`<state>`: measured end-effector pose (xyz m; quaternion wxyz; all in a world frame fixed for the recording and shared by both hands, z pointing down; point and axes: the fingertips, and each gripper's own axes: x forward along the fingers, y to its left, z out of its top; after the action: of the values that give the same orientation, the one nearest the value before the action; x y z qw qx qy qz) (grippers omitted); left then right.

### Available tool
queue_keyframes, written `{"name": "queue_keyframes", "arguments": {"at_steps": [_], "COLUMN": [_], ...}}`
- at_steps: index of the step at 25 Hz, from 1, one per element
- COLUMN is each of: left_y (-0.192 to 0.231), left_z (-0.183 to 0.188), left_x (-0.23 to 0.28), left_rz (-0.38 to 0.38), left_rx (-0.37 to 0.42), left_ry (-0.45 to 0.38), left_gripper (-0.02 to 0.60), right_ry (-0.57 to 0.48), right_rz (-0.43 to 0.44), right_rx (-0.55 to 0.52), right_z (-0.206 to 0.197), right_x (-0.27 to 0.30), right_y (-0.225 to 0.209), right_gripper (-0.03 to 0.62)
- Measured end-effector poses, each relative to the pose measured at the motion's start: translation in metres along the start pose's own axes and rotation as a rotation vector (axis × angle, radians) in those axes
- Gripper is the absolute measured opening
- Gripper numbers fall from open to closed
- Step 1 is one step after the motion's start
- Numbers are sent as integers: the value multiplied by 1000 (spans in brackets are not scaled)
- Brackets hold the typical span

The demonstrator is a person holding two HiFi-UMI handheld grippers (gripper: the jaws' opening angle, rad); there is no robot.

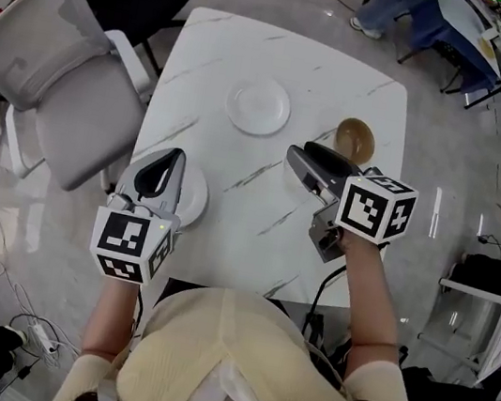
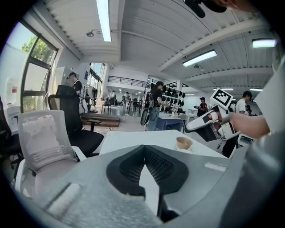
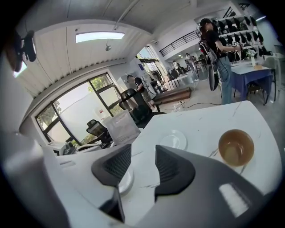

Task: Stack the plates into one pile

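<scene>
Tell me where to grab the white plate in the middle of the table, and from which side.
Take the plate by its near rim, likely with the open right gripper. It lies flat on the table, so only the thin raised edge offers a hold: one jaw over, one under. Come in low from the near side; the brown bowl stands to its right.

- White marble with grey veins: tabletop [image 1: 257, 215].
- White: far plate [image 1: 258, 107] toward the far edge; left plate [image 1: 195, 203] at the left edge.
- Brown: bowl [image 1: 355, 140] by the right edge.
- Black-and-white square markers: left gripper [image 1: 174, 155], right gripper [image 1: 301, 152].
</scene>
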<state>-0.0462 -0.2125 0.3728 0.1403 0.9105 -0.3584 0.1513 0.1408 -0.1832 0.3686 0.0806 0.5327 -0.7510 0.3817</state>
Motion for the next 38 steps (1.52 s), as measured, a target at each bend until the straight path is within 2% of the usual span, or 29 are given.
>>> {"name": "queue_keyframes", "arguments": {"at_steps": [7, 13, 22, 34, 38], "left_y": [3, 12, 11, 21, 24], "left_z": [4, 11, 7, -6, -14], "left_x": [29, 60, 109, 153, 167], "left_rz": [3, 32, -10, 5, 5], "left_rx": [30, 13, -5, -22, -20], "left_ry": [28, 1, -22, -58, -54], "left_gripper": [3, 3, 3, 3, 3], "right_ry": [83, 176, 303, 394, 425], "right_rz": [16, 10, -14, -16, -52], "right_rx": [-43, -62, -31, 22, 41], "right_z": [24, 29, 16, 0, -9], "right_x": [29, 58, 99, 133, 146], "right_y": [-28, -56, -103, -134, -143], "right_gripper": [172, 172, 172, 172, 172]}}
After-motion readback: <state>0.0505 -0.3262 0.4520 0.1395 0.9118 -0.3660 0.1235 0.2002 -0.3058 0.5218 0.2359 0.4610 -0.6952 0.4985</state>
